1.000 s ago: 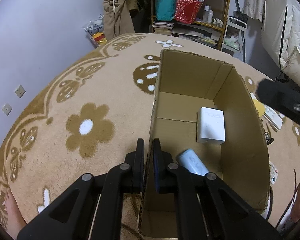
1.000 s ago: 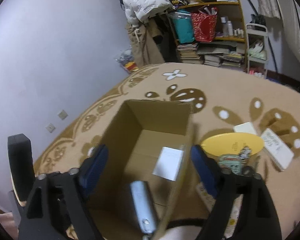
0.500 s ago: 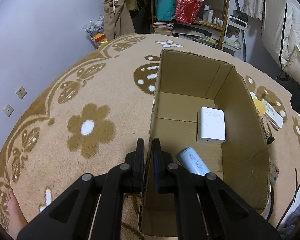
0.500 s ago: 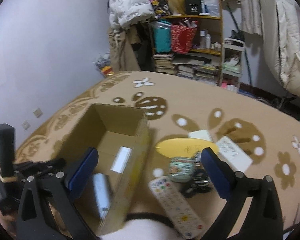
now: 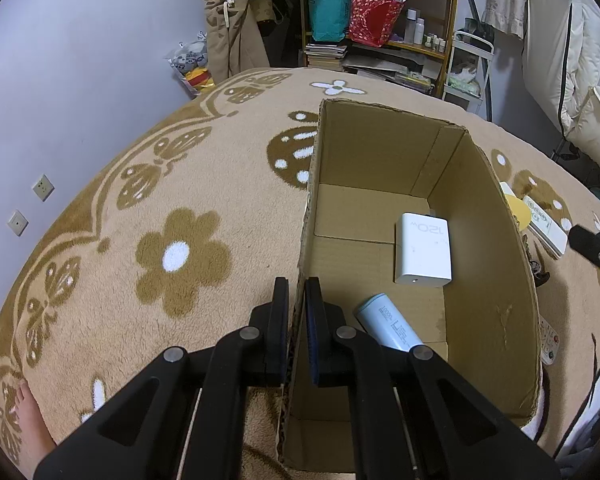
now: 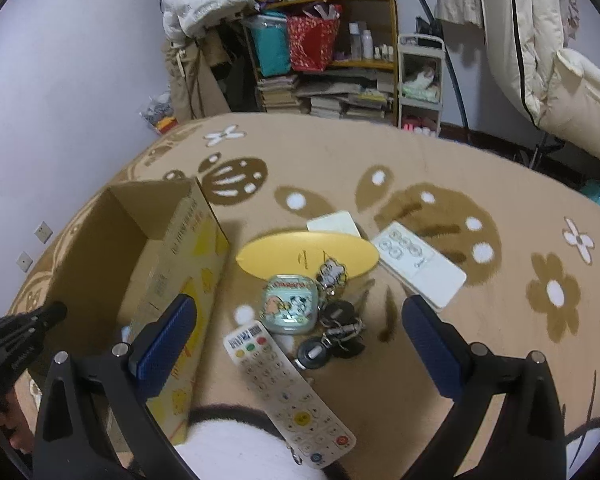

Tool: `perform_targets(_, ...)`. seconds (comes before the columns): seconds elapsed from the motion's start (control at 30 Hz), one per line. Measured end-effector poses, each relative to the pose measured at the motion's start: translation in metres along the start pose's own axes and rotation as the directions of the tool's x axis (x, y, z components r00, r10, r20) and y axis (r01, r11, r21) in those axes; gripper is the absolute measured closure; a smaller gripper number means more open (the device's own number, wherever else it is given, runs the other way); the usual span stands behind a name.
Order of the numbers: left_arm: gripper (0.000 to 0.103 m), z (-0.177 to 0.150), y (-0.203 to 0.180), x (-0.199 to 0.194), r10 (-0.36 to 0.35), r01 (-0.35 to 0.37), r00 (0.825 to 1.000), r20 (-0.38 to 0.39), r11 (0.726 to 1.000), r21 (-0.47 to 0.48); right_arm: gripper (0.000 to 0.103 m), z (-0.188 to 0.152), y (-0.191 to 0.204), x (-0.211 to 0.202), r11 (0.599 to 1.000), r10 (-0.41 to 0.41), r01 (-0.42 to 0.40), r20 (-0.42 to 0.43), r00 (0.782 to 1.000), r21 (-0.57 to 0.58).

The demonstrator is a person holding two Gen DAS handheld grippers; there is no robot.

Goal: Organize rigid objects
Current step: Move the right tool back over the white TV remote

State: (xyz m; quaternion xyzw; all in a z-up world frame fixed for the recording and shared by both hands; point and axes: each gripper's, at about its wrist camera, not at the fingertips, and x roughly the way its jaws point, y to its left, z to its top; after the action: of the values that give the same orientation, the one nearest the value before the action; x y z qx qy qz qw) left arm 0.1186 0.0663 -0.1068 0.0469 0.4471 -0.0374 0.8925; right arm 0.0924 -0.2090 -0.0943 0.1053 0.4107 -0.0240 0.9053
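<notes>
My left gripper [image 5: 297, 312] is shut on the left wall of an open cardboard box [image 5: 384, 156], one finger outside, one inside. On the box floor lie a white charger block [image 5: 422, 250] and a pale blue power bank [image 5: 388, 328]. My right gripper [image 6: 296, 324] stands wide open above a pile on the rug, right of the box [image 6: 180, 264]: a white remote with coloured buttons [image 6: 288, 388], a small illustrated tin [image 6: 288, 304], a bunch of keys [image 6: 336, 332], a yellow oval object [image 6: 304, 252], a white flat remote [image 6: 418, 266] and a white card-like piece [image 6: 334, 222]. Nothing sits between its fingers.
A beige flower-patterned rug [image 5: 180, 256] covers the floor. Cluttered shelves with bags and books [image 6: 320, 60] stand at the back wall, and a white quilt [image 6: 560, 72] hangs at right. A bare foot [image 5: 28, 412] rests at the lower left. The right gripper's tip [image 5: 596, 252] shows beside the box.
My right gripper has swung from over the box to the right, now above the pile of remotes and keys. My left gripper has kept its grip on the box wall.
</notes>
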Motion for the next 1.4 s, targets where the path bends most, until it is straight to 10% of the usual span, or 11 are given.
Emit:
perform_targets(0.83, 0.096, 0.0, -0.002, -0.001, -0.003, 0.003, 1.0, -0.004, 1.0, -0.006, 0.001, -0.038, -0.01, 0.049, 0.998, 0.053, -0.06, -0.226, 0.973, -0.024)
perform_targets(1.13, 0.096, 0.0, -0.002, -0.001, -0.003, 0.003, 1.0, -0.004, 1.0, -0.006, 0.039, -0.056, 0.012, 0.069, 0.989, 0.071, -0.105, -0.302, 0.951, -0.1)
perform_targets(1.4, 0.096, 0.0, -0.002, -0.001, -0.002, 0.002, 1.0, -0.005, 1.0, -0.006, 0.043, -0.06, 0.022, 0.069, 0.985, 0.078, -0.115, -0.261, 0.962, -0.127)
